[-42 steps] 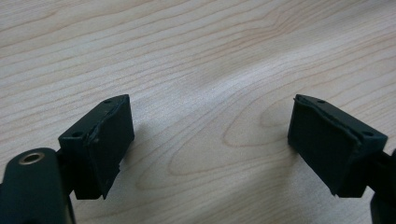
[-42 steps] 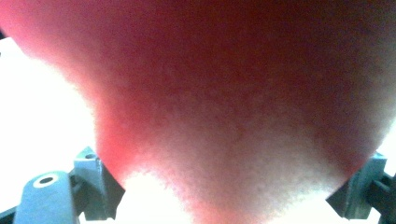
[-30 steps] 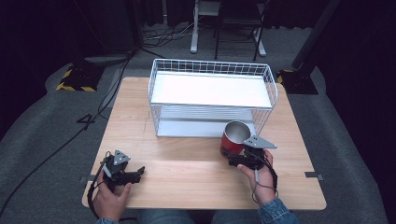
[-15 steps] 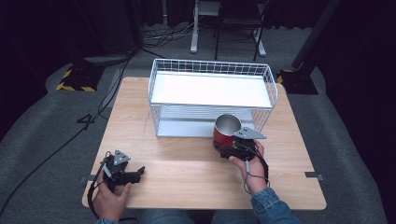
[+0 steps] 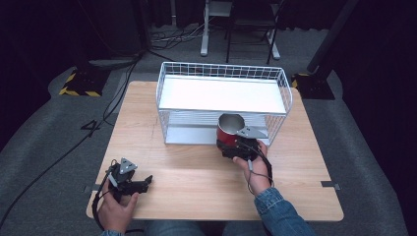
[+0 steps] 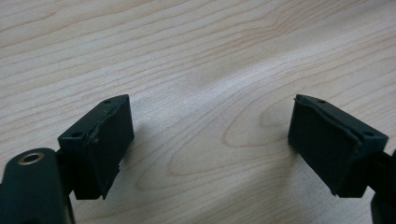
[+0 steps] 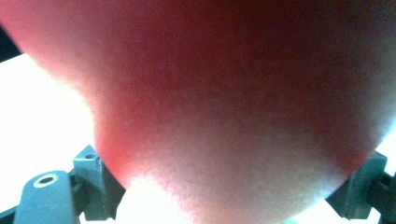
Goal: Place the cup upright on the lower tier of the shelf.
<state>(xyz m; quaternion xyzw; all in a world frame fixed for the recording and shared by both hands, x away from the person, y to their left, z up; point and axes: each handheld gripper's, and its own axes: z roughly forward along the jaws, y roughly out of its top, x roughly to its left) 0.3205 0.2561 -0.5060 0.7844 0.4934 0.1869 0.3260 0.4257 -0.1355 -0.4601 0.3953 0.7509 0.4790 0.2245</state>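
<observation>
High view: the right claw (image 5: 235,145) is gripping the red metal cup (image 5: 229,131) upright at centre frame, just before the white wire shelf rack (image 5: 222,94); the left claw (image 5: 142,184) is resting wide at lower left.

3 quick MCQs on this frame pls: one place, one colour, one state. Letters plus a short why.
1. Where is the cup?
A. on the rack's top shelf
B. at the front of the wire rack, held by the right gripper
C. beside the left gripper

2. The cup's outside is:
A. red
B. blue
C. green

3. The left gripper is:
A. shut on the cup
B. shut, holding nothing
C. open, holding nothing

Answers:
1 B, the high view shows it at the rack's lower front.
2 A, red wall in both views.
3 C, jaws apart over bare table.
</observation>
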